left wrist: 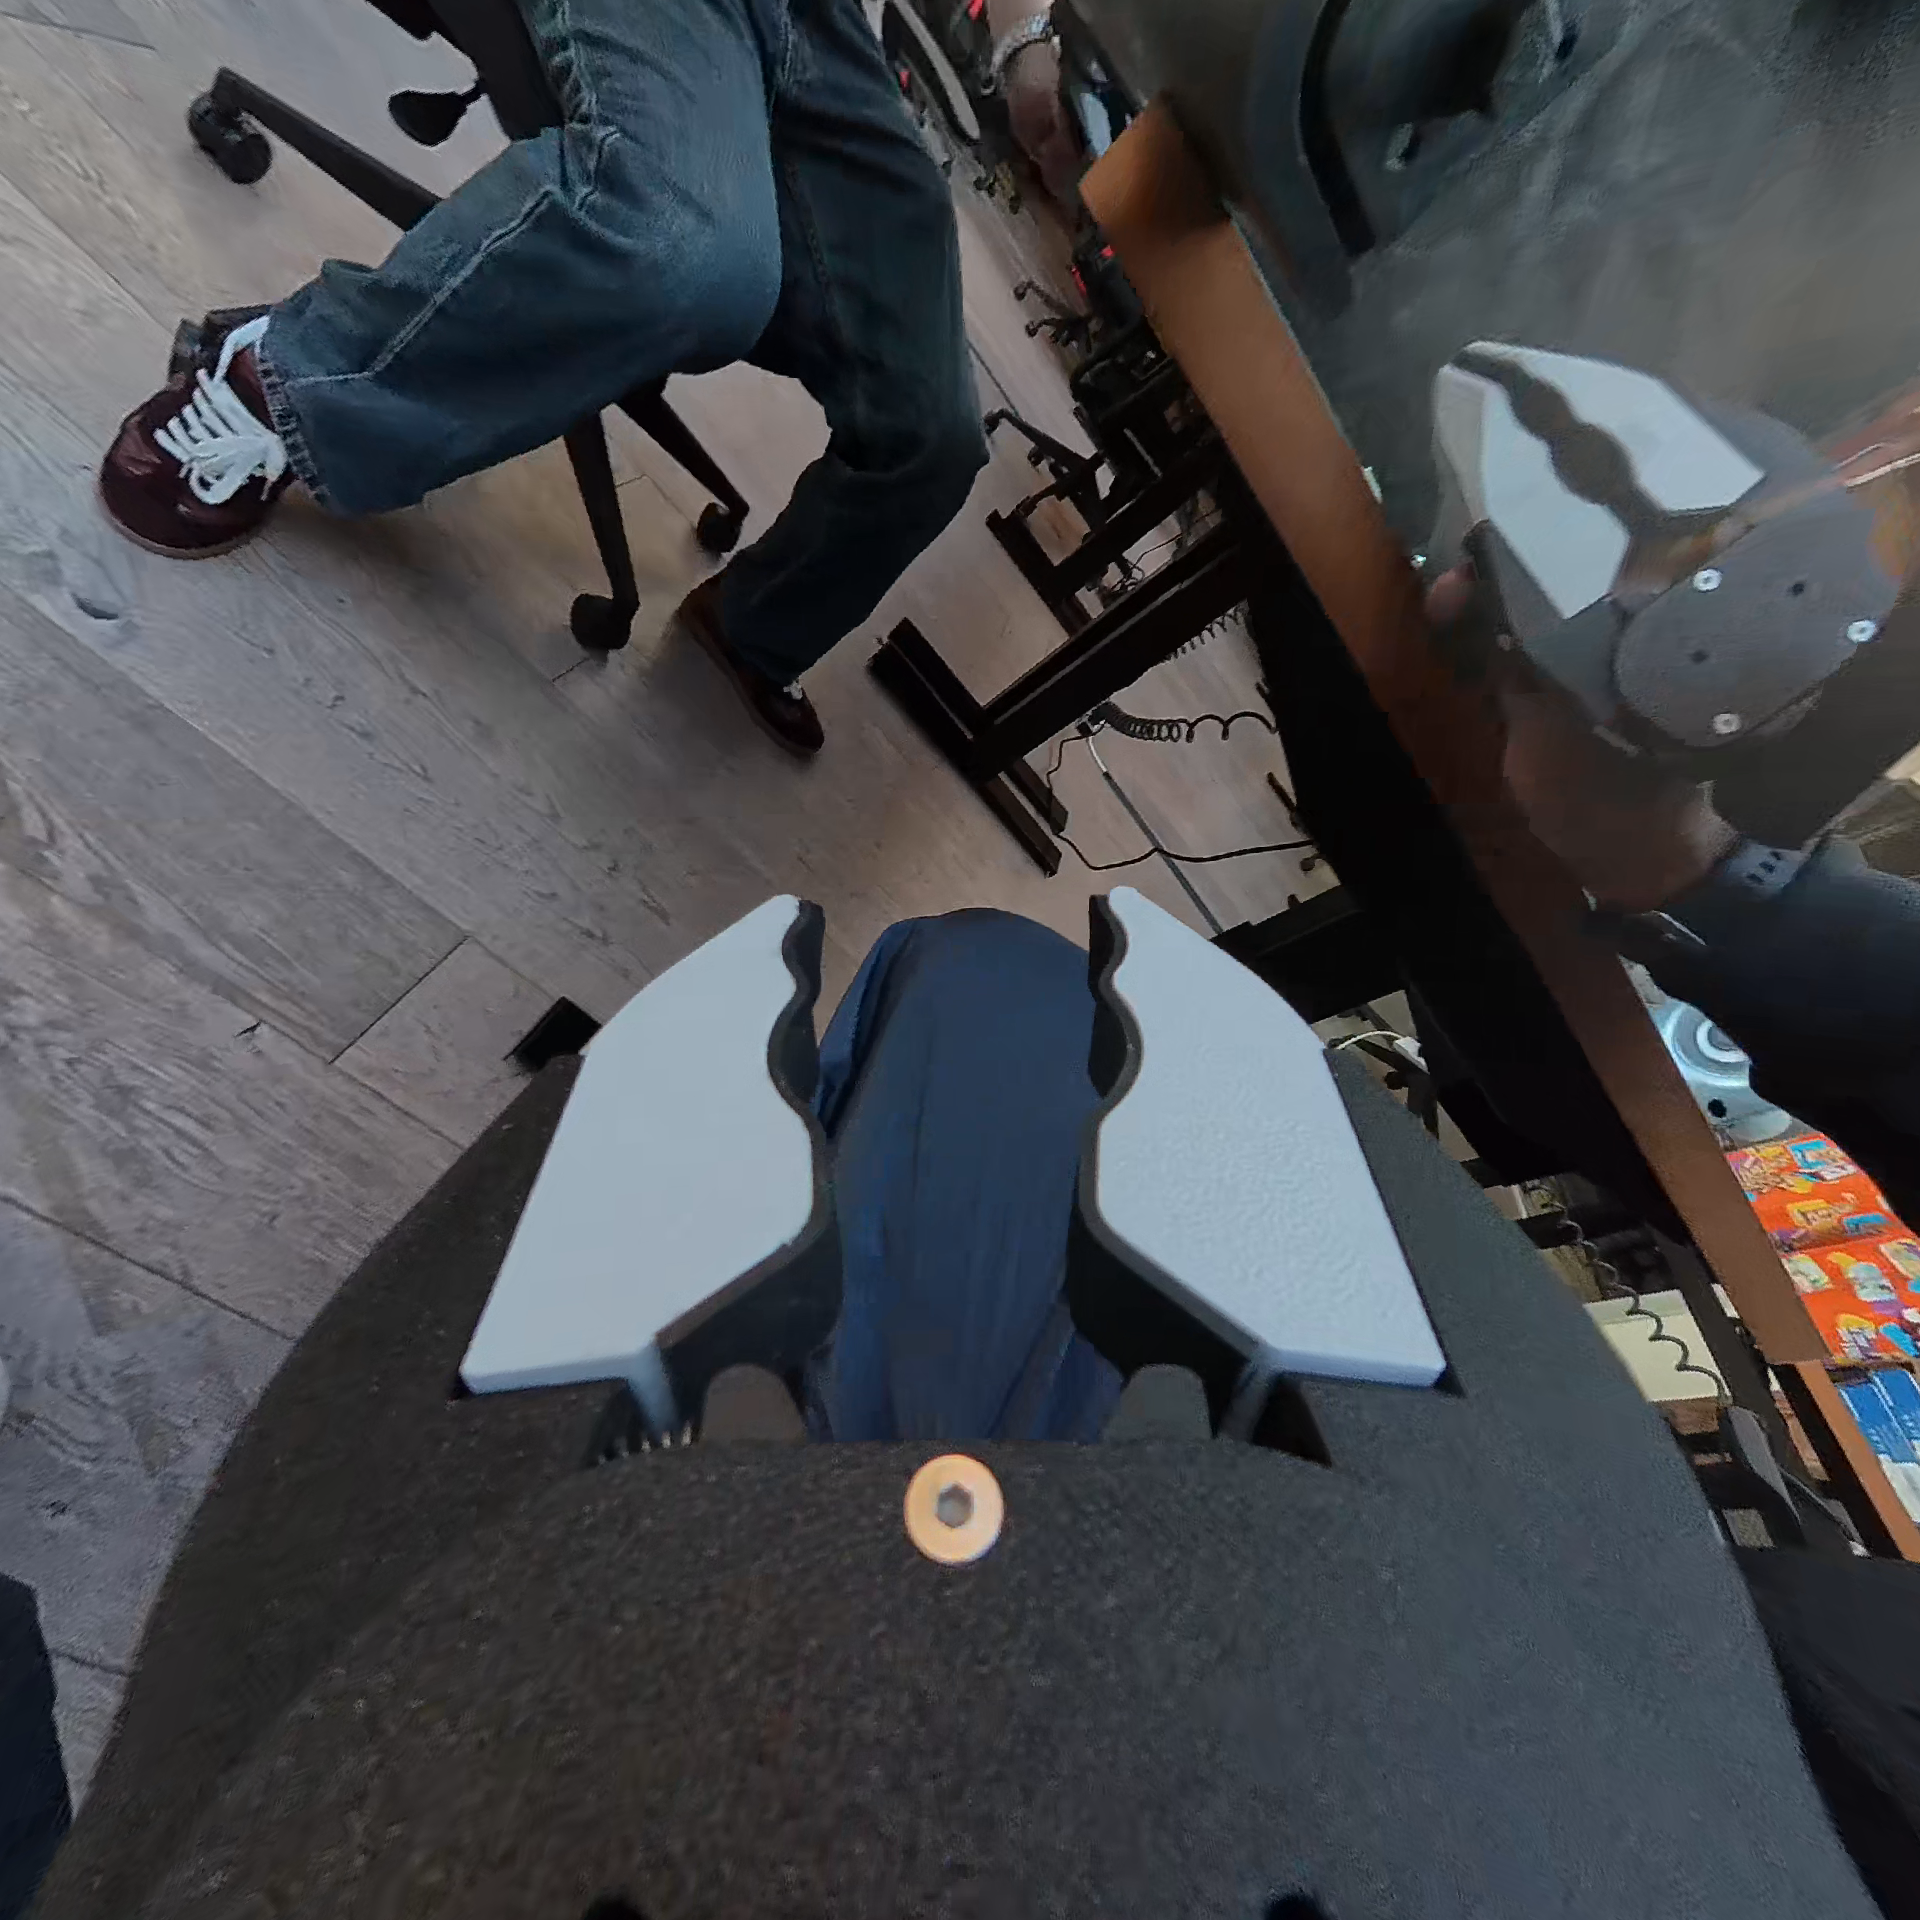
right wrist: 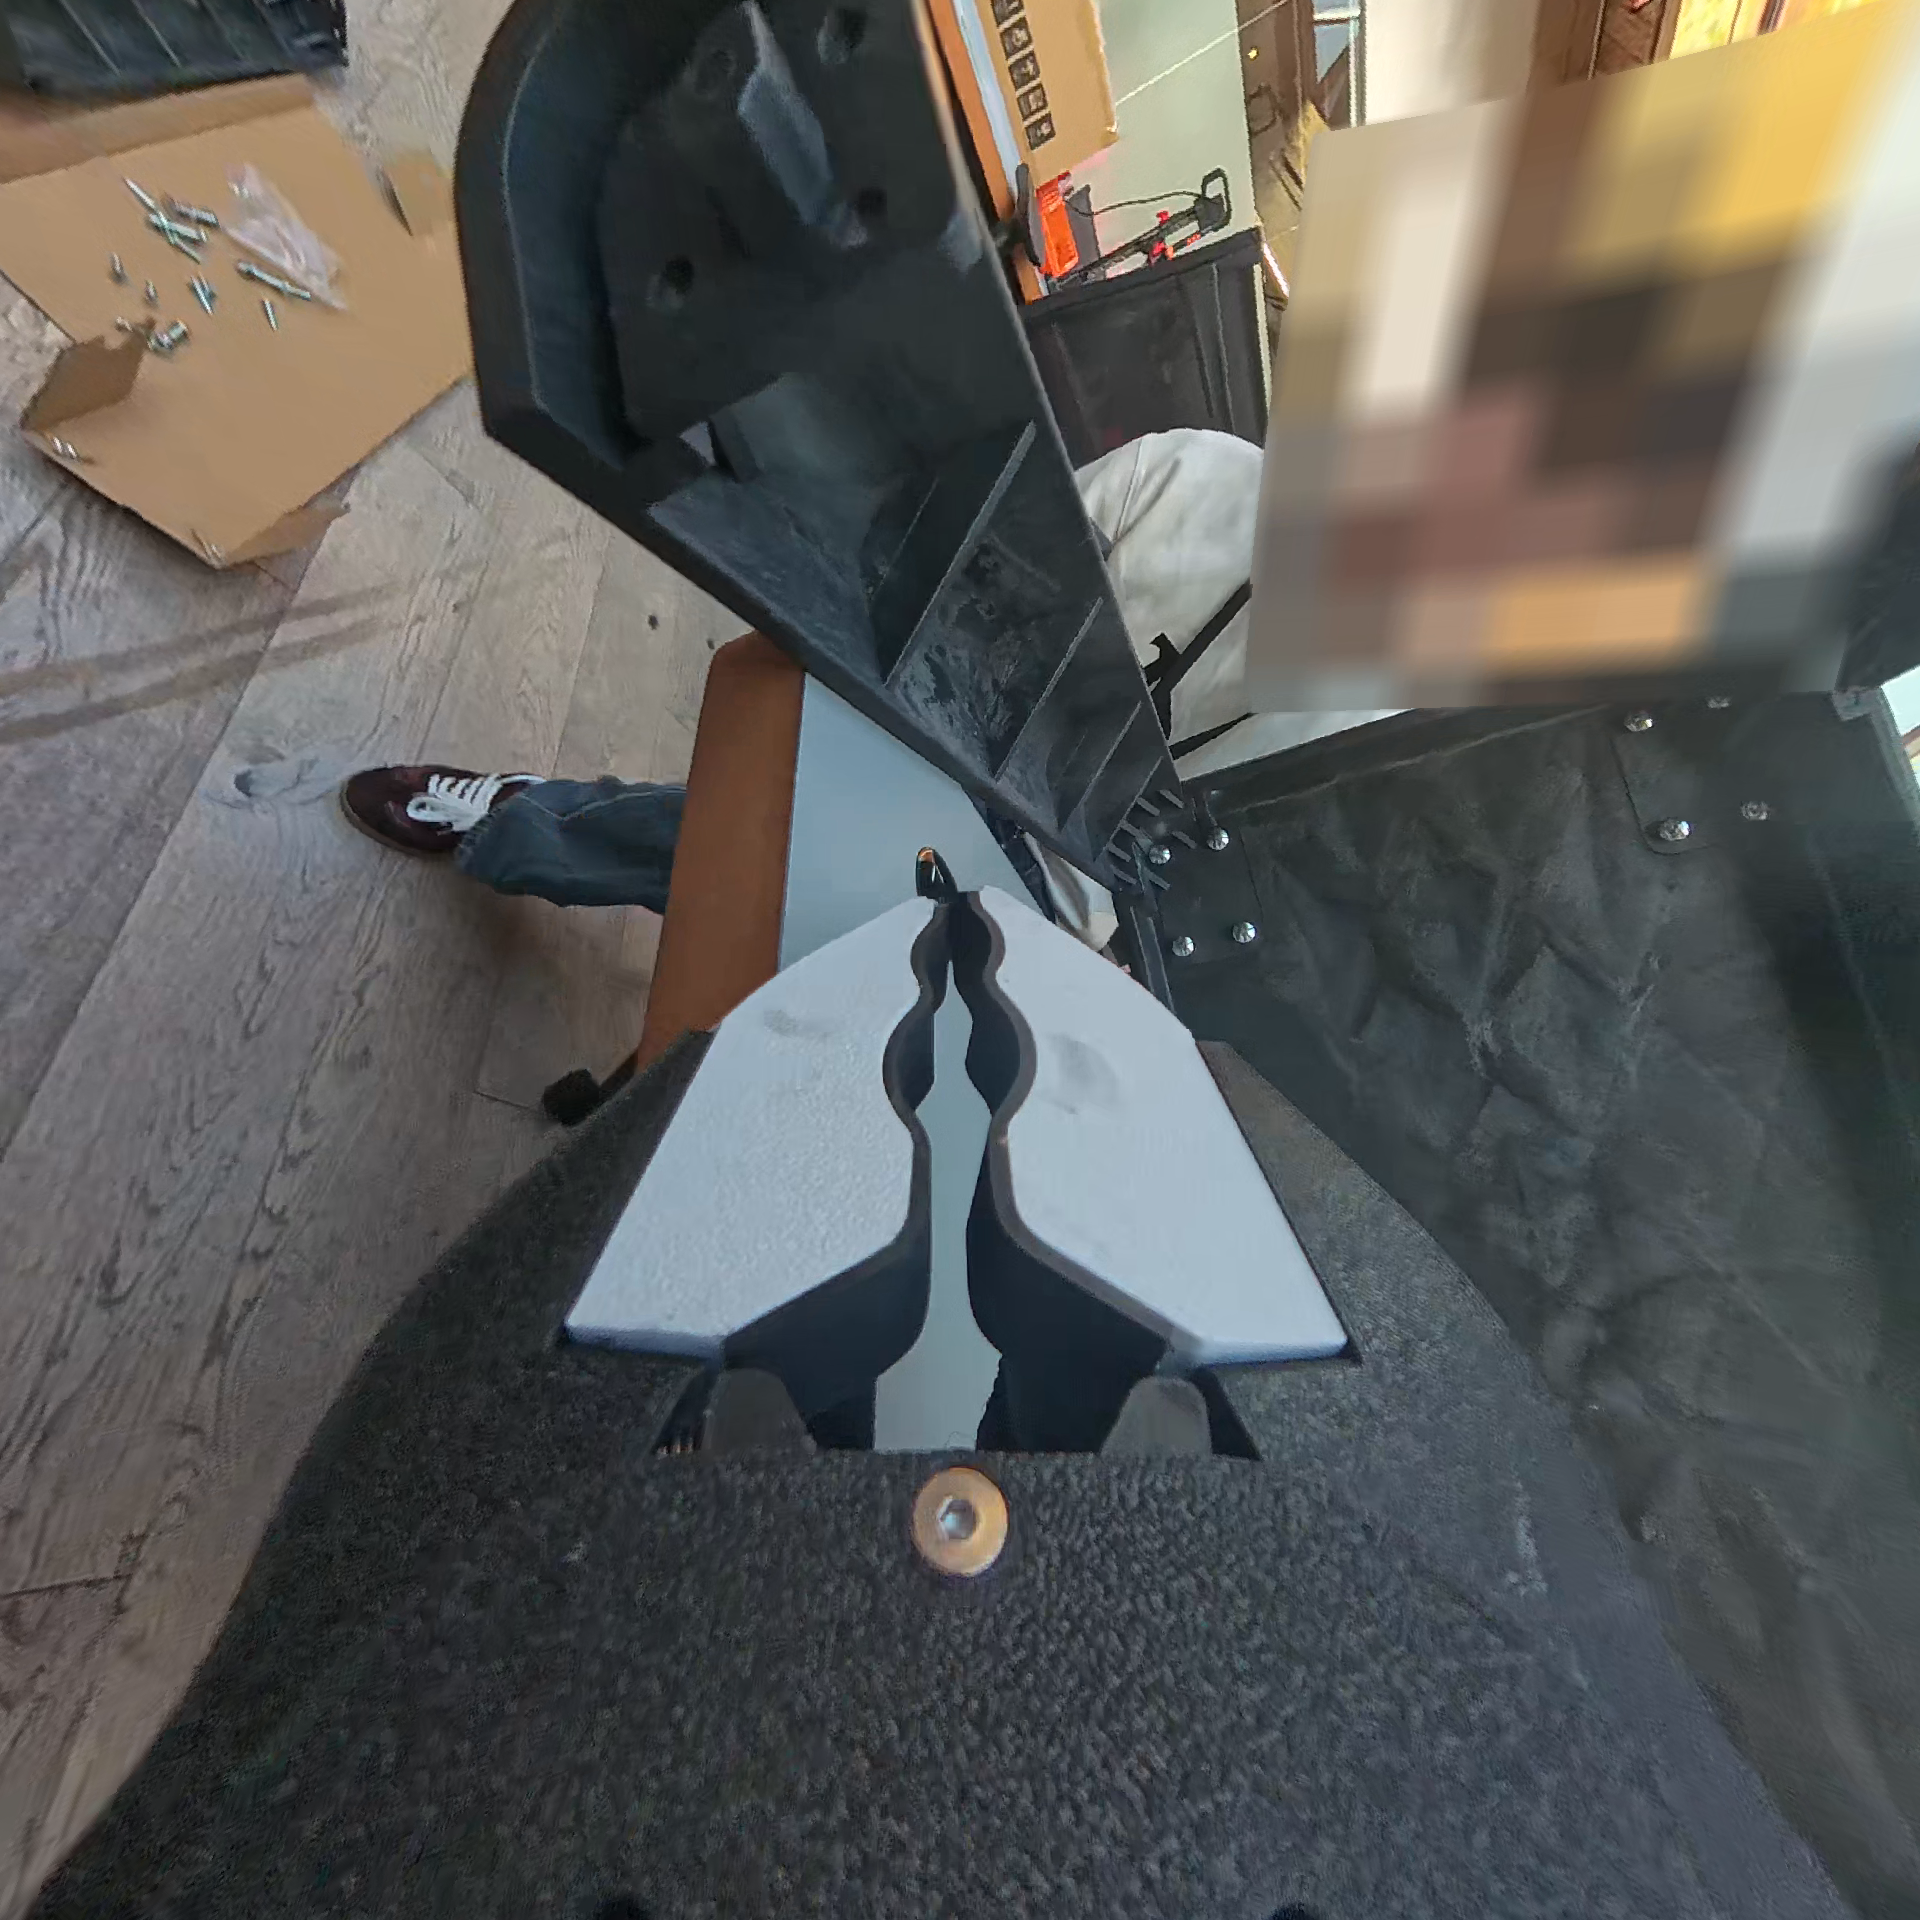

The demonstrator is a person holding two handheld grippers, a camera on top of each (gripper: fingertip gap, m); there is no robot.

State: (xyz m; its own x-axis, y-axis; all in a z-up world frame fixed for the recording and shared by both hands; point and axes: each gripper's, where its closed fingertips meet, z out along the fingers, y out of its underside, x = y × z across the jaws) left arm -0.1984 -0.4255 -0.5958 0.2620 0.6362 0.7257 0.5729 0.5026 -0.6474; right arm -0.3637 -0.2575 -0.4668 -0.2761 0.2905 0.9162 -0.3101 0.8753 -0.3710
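With nothing between its fingers, my left gripper [left wrist: 951, 914] hangs spread wide over a dark blue fabric-covered leg [left wrist: 961, 1143] and the wood floor [left wrist: 312, 883]. My right gripper [right wrist: 951, 904] is pinched almost closed on a small black object [right wrist: 932, 871] at the tips (too small to identify). At 12 o'clock in the right view a black plastic part [right wrist: 790, 395] leans over the table [right wrist: 727, 831], top cut off. Cardboard [right wrist: 249, 416] with loose screws [right wrist: 177, 249] lies at 10 o'clock. Seated person's jeans [left wrist: 623, 229] at 11 o'clock in the left view.
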